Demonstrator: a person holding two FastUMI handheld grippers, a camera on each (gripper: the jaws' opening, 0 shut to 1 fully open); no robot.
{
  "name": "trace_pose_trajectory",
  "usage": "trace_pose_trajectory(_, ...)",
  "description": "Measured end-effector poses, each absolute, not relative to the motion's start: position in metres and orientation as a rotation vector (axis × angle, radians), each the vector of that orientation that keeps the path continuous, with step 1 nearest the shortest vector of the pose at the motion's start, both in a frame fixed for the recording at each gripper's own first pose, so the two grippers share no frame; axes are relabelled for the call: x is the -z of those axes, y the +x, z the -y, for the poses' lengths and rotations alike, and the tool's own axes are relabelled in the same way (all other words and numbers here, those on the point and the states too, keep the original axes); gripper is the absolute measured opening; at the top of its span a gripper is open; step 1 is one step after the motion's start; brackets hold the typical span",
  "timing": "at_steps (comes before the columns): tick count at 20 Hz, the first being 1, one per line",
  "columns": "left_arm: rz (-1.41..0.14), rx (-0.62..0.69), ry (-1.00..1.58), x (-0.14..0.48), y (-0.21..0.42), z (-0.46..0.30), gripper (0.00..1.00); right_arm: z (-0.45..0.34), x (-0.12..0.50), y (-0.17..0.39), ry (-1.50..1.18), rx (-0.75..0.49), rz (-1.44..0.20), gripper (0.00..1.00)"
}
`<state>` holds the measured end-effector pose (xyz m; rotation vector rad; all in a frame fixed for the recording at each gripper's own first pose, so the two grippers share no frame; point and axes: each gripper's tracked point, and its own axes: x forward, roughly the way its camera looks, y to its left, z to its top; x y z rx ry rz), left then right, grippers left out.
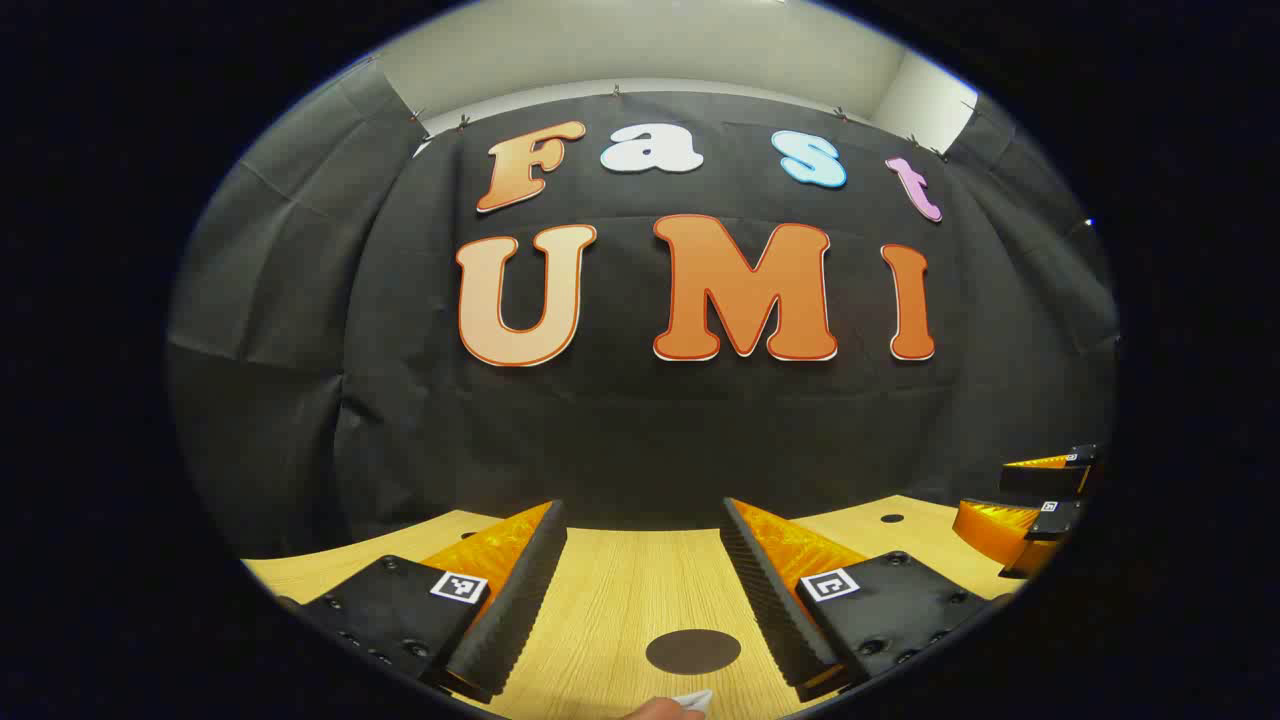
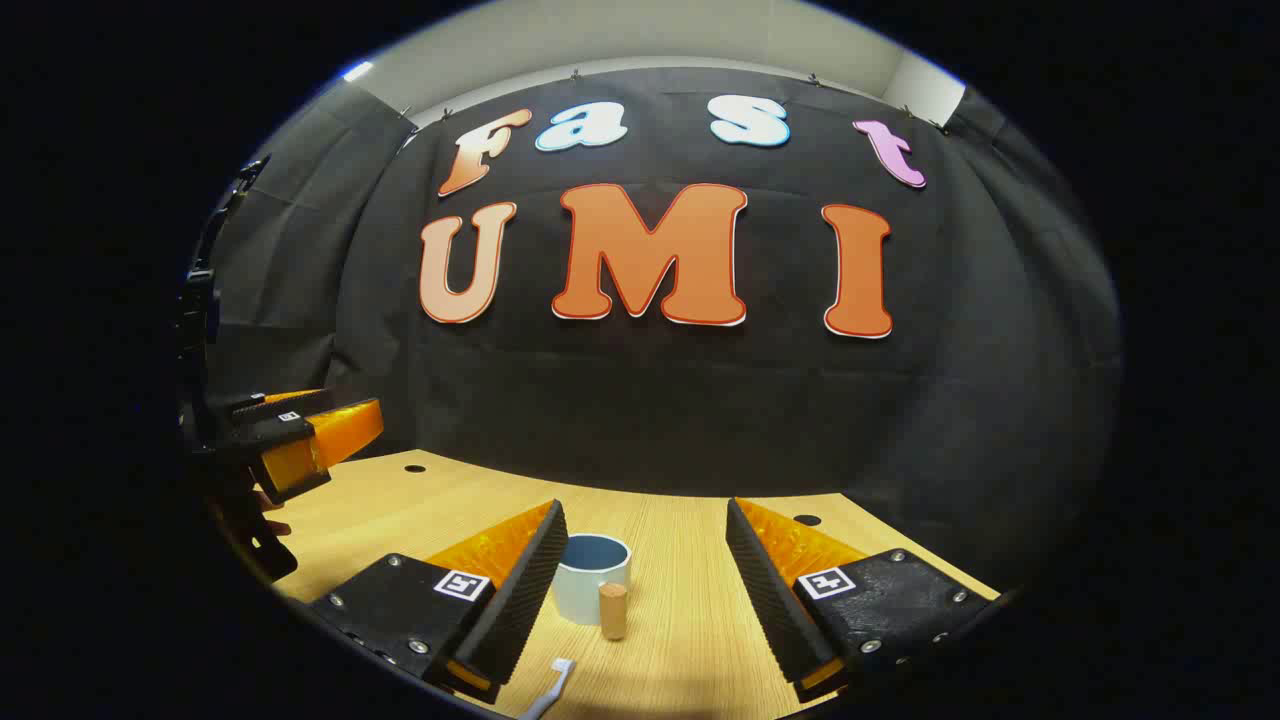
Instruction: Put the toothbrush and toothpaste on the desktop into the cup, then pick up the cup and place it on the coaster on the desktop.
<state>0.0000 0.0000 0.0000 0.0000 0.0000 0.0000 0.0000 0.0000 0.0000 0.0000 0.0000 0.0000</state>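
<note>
Starting the toothbrush pickup

Seen in the right gripper view, the left gripper (image 2: 300,440) hangs at the far left above the desktop (image 2: 690,600); whether its fingers are spread cannot be told there, but in the left gripper view they stand wide apart with nothing between them, over the dark round coaster (image 1: 693,651). The right gripper (image 2: 640,590) is likewise spread and empty. Between its fingers the pale blue cup (image 2: 592,578) stands upright, its wooden handle (image 2: 613,610) facing the camera. The white toothbrush (image 2: 550,688) lies just below. A low, level approach is advised, fingers astride the thin brush. The toothpaste cannot be identified
</note>
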Motion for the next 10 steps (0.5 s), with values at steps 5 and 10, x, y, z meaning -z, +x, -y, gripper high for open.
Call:
trace_pose_trajectory(5,0.016,0.01,-0.002,-0.0034,-0.0018,0.0013,0.98,0.0004,-0.0022,-0.0009,-0.002,-0.001,0.005,0.96)
trace_pose_trajectory(10,0.001,0.029,-0.013,0.0022,-0.0031,0.0029,0.98,-0.0009,0.0051,-0.0007,-0.012,-0.004,-0.021,0.96)
